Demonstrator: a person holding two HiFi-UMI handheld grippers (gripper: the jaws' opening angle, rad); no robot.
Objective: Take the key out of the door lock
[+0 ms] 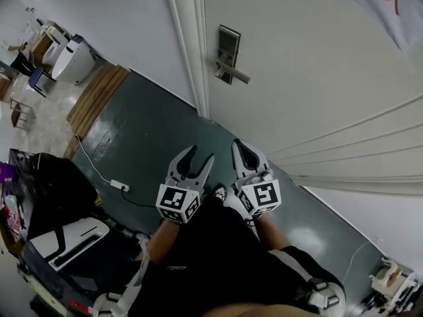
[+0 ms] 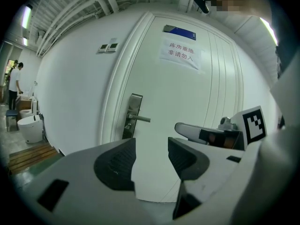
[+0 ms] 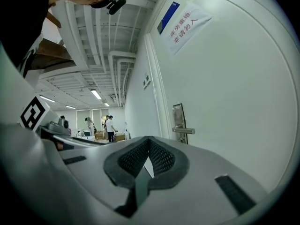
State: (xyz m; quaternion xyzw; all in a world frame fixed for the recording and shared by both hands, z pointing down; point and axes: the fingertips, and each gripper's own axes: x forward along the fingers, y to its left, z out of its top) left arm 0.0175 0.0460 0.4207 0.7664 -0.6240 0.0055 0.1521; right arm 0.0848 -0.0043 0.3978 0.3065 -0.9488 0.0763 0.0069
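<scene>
Progress is nil, as far as I can judge: both claws hang low in front of me, well apart from the door lock [image 1: 229, 51], and neither touches it. My left claw [image 2: 151, 146] has its jaws apart, with nothing between them but the white door [image 1: 317, 78] seen beyond. My right claw [image 3: 149, 143] has its jaws pressed together on nothing. So everything is left to do: bring a claw up to the lock, close it on the key and draw the key straight out.

The lock is a tall metal plate near the door's edge, beside the frame, with a lever handle [image 2: 139, 119] sticking out sideways across the door. The key ought to sit on that plate just under the lever. In the left gripper view a small dark lump [image 2: 127, 126] shows there, but it is too small for me to say whether it is the key or only the cylinder. The head view shows it no better.
</scene>
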